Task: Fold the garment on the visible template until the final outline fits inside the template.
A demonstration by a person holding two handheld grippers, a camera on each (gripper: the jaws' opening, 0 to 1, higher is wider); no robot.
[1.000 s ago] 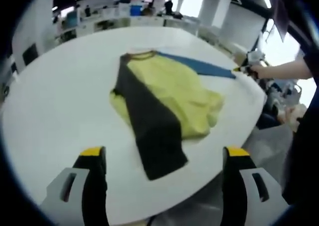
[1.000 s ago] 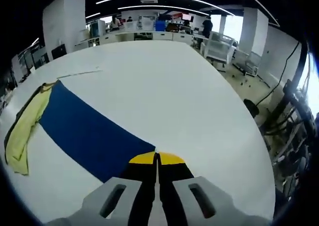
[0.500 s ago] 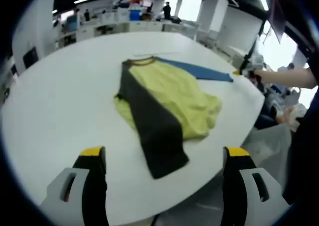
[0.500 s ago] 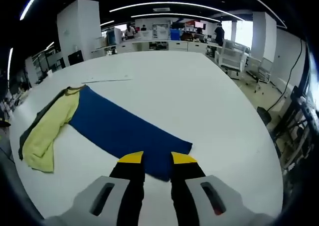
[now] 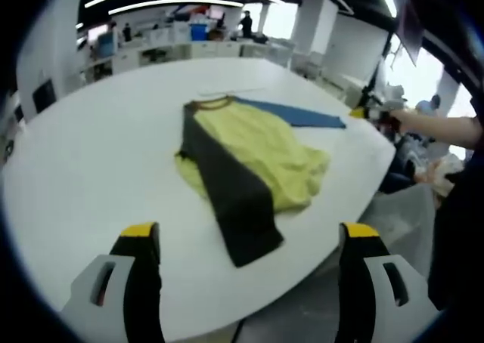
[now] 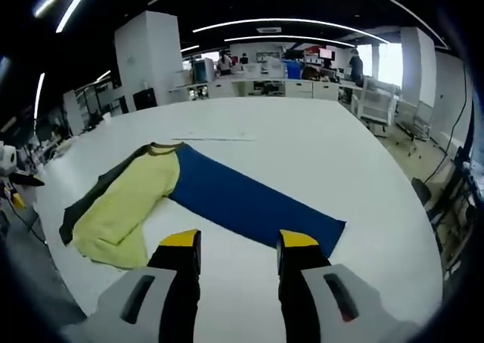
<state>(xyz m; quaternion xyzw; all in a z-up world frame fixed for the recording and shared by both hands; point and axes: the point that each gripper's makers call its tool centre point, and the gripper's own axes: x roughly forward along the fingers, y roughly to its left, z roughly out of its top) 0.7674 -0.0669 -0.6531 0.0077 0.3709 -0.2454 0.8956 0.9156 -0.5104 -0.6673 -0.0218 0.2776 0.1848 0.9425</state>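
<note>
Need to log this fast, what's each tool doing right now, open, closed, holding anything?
Left tool: open, holding nothing, back from the garment.
Right tool: open, holding nothing, the blue sleeve lying flat just beyond its tips.

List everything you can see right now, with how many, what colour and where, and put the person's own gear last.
table: one, white, large and rounded, under the garment
shirt: one, yellow body with a dark grey sleeve and a blue sleeve, lying flat on the table
blue sleeve: one, stretched out flat toward the table edge
office desks: several, pale, far background
left hand-held gripper: one, grey with yellow tips, jaws wide apart, at the near table edge
right hand-held gripper: one, grey with yellow tips, jaws apart, just short of the blue sleeve's end
</note>
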